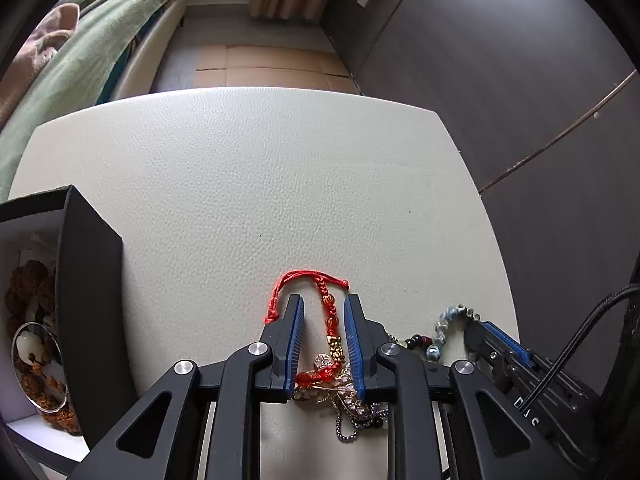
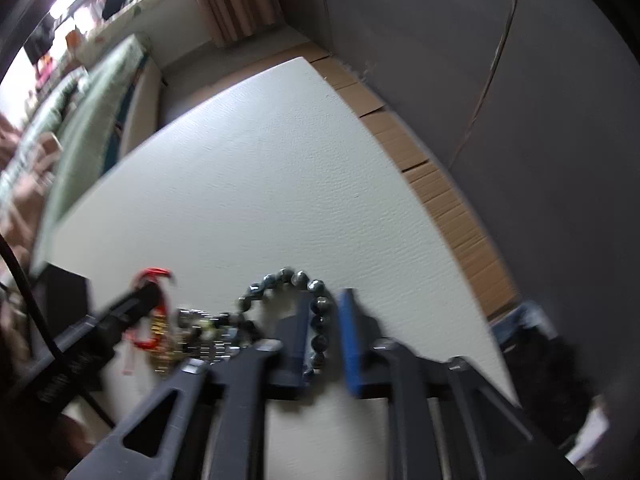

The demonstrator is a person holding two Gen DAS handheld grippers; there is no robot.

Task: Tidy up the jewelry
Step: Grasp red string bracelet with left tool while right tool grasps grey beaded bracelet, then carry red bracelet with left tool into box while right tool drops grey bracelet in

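A red cord bracelet (image 1: pixel 328 308) with gold beads lies on the white padded table (image 1: pixel 240 180). My left gripper (image 1: pixel 324 304) points down over it; its blue pads stand close on either side of the beaded strand, with a gap on both sides. Just behind is a tangle of gold and silver chains (image 1: pixel 344 392). To the right, my right gripper (image 2: pixel 326 300) is shut on a blue-grey bead bracelet (image 2: pixel 320 320); this view is blurred. The same bracelet (image 1: pixel 452 318) and the right gripper (image 1: pixel 474 326) show at the right of the left wrist view.
A black open box (image 1: pixel 88 300) at the table's left holds brown bead strings and a clear bangle (image 1: pixel 40 372). A bed with a green cover (image 1: pixel 80 60) lies beyond on the left. A dark wall (image 1: pixel 520 120) stands on the right, with cardboard (image 1: pixel 272 68) on the floor.
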